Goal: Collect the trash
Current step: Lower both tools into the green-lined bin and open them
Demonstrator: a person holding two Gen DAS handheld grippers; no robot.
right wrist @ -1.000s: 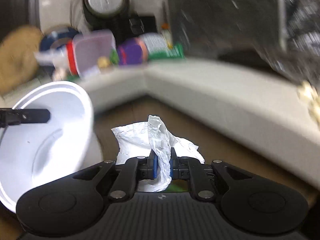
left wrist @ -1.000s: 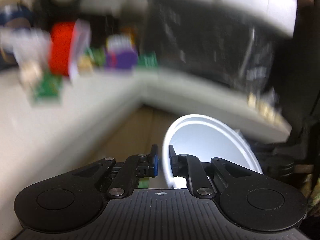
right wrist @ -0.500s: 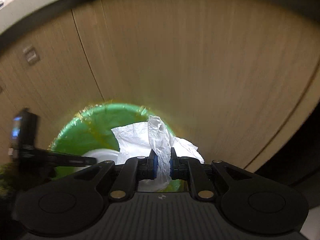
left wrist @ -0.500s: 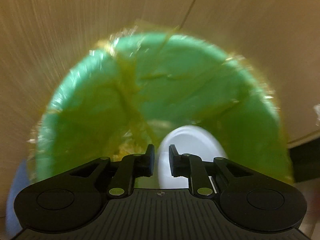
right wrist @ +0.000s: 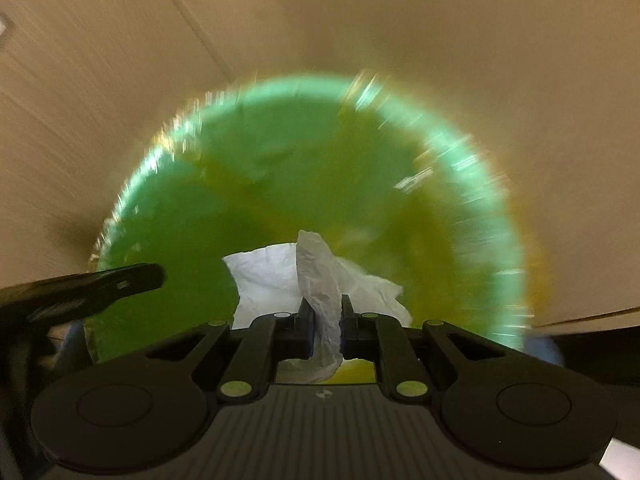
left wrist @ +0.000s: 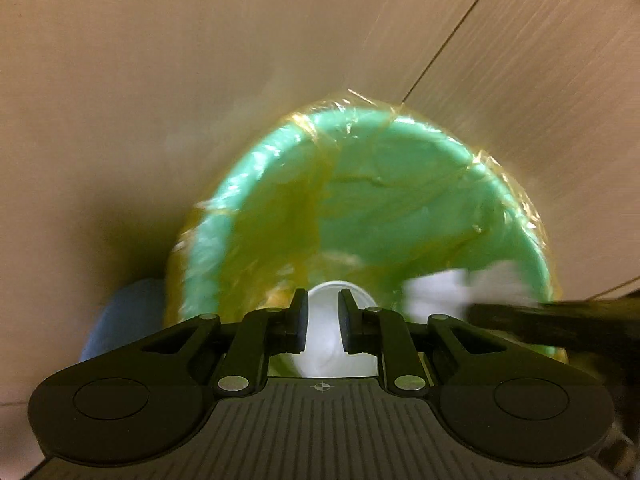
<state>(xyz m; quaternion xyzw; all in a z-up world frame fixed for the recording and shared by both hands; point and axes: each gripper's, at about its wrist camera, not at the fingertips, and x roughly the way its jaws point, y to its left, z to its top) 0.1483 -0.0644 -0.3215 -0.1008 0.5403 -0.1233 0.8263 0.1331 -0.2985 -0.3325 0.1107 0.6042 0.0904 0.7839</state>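
A green bin lined with a clear plastic bag stands on the wood floor below both grippers; it also shows in the right wrist view. My left gripper is slightly open above the bin. A white plate lies below it inside the bin, apart from the fingers. My right gripper is shut on a crumpled white tissue and holds it over the bin's opening. The tissue also shows blurred at the right in the left wrist view.
Wood-panel floor surrounds the bin. A blue object sits beside the bin's left side. The left gripper's finger reaches in at the left of the right wrist view.
Both grippers swung from the cluttered table down over the green bin. The left gripper let go of the white plate, which now lies in the bin. The right still holds the tissue.
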